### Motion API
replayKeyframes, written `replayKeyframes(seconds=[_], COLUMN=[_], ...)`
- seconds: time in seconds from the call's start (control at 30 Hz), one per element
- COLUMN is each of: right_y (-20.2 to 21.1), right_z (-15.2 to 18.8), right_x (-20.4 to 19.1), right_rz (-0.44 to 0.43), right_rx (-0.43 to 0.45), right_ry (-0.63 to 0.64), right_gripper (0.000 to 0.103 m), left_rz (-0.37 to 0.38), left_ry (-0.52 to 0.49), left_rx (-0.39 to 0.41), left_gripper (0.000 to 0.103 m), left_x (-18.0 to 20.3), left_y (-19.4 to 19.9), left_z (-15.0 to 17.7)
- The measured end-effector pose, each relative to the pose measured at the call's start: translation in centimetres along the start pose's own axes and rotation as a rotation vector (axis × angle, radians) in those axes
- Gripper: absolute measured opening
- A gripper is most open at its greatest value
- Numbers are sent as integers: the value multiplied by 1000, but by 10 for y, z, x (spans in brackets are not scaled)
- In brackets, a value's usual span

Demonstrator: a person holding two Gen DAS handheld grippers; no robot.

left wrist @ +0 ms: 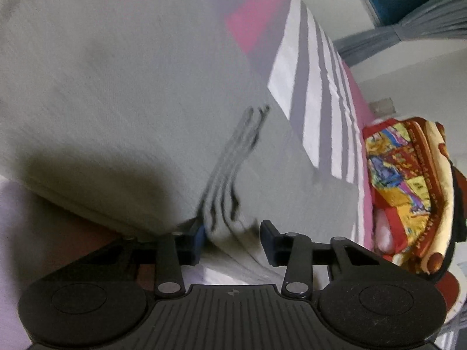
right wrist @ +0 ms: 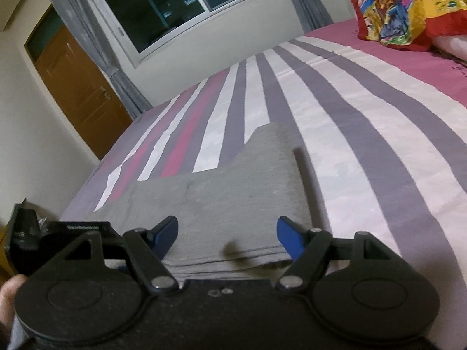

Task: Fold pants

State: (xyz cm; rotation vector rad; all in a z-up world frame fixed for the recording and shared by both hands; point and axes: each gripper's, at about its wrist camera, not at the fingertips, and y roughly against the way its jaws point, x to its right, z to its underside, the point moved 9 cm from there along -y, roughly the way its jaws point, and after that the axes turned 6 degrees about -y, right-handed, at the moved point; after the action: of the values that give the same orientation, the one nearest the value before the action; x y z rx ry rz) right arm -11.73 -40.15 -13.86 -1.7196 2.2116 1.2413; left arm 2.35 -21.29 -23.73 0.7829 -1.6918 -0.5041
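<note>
The grey pants [left wrist: 116, 102] lie folded on the striped bed sheet [left wrist: 312, 102]. In the left wrist view their stacked, dark-edged layers run down into my left gripper [left wrist: 232, 239]. The layered edge fills the gap between its parted fingers; the blue left pad touches the cloth, and I see no clear squeeze. In the right wrist view the folded pants [right wrist: 221, 192] form a flat grey slab ahead. My right gripper [right wrist: 227, 233] hovers over their near edge with its blue-padded fingers spread wide and nothing pinched.
A colourful quilt [right wrist: 408, 5] sits on the pink part of the bed at the far right, also seen as the quilt [left wrist: 408, 180] at the right. A brown door [right wrist: 78, 93], window [right wrist: 175, 8] and curtains stand beyond the bed sheet [right wrist: 350, 145]. A hand [right wrist: 7, 294] shows at lower left.
</note>
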Motion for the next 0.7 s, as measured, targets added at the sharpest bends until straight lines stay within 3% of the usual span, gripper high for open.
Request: replayKeyframes(seconds=[0.07,0.13,0.27,0.43,0.57,0.63,0.7], right_y=[2,3,7,-2,-25,-39,-53], right_z=[-1,-2,-12,-22,-15,-9,1], right_x=[4,9,20,32,17,5,-8], right_rz=[9,22,88,138,170,187,189], right_rx=[8,13,47,53,10,-18,-55], right_ry=[-12,-22,-3,-20,45,101,160], right_gripper=[75,74,74,69,55,48,45], left_rz=[25,28,37,53,-45,-113,-202], left_ry=[11,17,-11,-127,-213,-226,-238], left_rx=[3,30,121,293,307,281,194], left_gripper=[42,18,18,18,18,18,18], left_x=[4,8,19,32,8,-17,-44], left_y=[-7,-11,10,83,104,97,69], left_z=[3,3,-10,-52,-63,-59,-46])
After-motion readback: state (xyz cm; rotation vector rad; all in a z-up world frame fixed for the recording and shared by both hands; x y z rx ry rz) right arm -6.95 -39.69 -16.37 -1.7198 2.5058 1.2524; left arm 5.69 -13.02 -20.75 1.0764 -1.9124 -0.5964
